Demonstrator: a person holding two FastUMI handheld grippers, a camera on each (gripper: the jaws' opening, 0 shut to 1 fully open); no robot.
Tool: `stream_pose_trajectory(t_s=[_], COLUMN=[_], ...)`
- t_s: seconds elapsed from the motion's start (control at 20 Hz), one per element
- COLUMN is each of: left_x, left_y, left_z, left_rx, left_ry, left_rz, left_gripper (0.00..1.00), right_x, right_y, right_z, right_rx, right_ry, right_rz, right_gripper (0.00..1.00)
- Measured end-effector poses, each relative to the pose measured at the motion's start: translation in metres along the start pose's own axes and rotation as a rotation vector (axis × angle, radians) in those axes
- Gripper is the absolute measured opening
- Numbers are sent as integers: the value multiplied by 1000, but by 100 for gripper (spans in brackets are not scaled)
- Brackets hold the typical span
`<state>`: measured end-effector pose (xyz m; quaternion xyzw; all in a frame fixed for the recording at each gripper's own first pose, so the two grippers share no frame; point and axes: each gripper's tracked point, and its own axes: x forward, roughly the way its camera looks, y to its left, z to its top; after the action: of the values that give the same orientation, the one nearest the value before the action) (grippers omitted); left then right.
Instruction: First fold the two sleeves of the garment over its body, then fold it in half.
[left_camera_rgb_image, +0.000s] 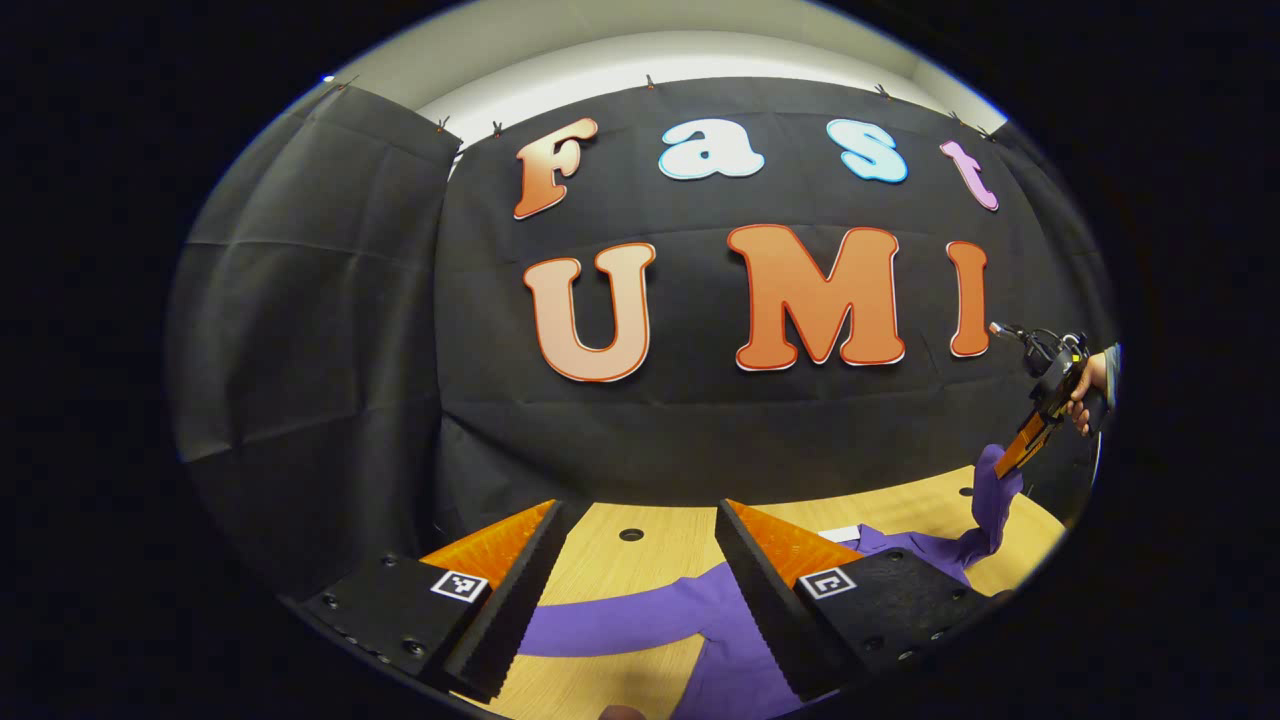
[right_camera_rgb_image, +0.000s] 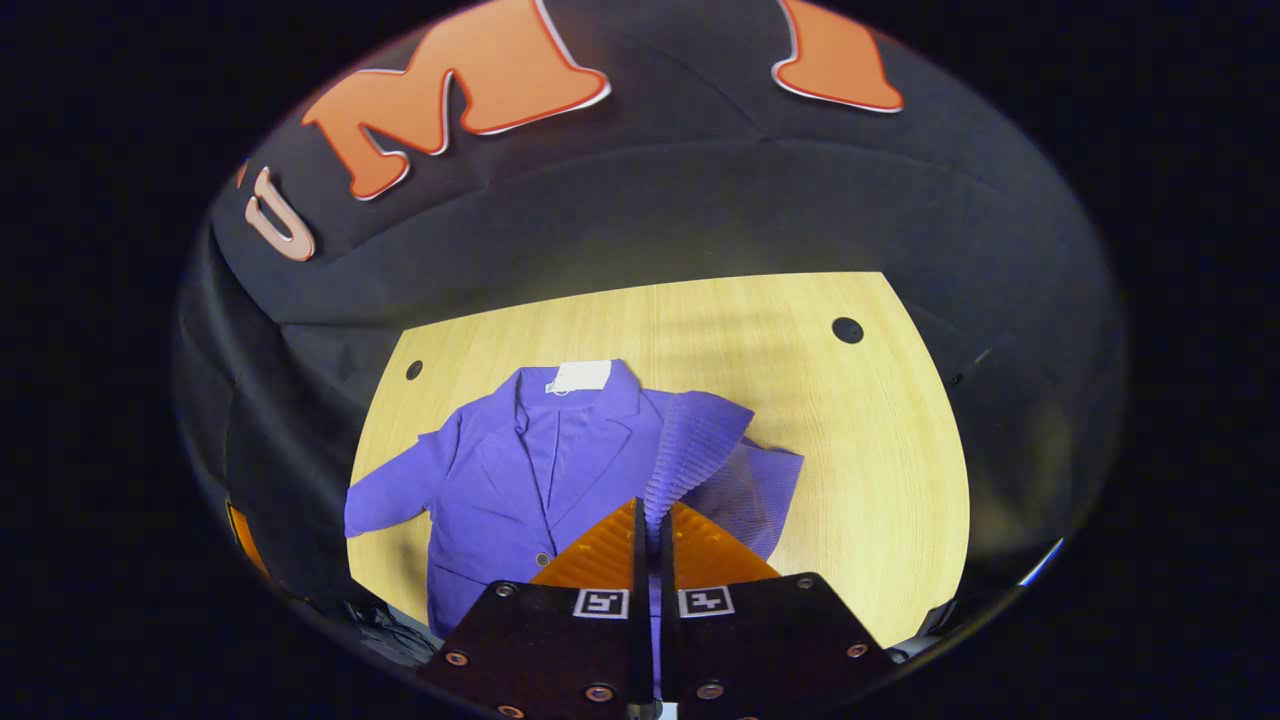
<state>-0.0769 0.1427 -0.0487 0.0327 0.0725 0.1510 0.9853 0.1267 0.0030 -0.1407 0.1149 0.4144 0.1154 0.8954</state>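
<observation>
In the left gripper view, the left gripper (left_camera_rgb_image: 635, 560) is seen with its jaws spread wide and nothing held; the purple garment (left_camera_rgb_image: 650, 620) lies flat on the wooden worktop (left_camera_rgb_image: 640, 560) just below and ahead of them. Farther off, the other gripper is held up by a hand (left_camera_rgb_image: 1092, 385). In the right gripper view, the right gripper (right_camera_rgb_image: 650, 520) is seen with its jaws pressed together on one sleeve (right_camera_rgb_image: 700, 450), which is lifted off the worktop and hangs from them above the garment's body.
</observation>
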Motion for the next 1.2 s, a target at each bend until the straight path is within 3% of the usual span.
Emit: stream_pose_trajectory(t_s=[0.5, 0.95, 1.05, 1.2], left_x=[-8, -13, -13, -13], left_y=[59, 98, 105, 111], left_z=[-27, -49, -54, -66], left_rx=[-12, -3, -2, -3], left_ry=[53, 105, 116, 140], left_rz=[100, 165, 173, 186], left_gripper=[97, 97, 97, 97], right_x=[16, 51, 56, 46], right_y=[121, 193, 212, 249], right_z=[11, -9, -12, -7], right_rx=[-168, -239, -213, -147], right_ry=[20, 71, 76, 51], right_rz=[112, 169, 203, 330], right_gripper=[4, 4, 5, 11])
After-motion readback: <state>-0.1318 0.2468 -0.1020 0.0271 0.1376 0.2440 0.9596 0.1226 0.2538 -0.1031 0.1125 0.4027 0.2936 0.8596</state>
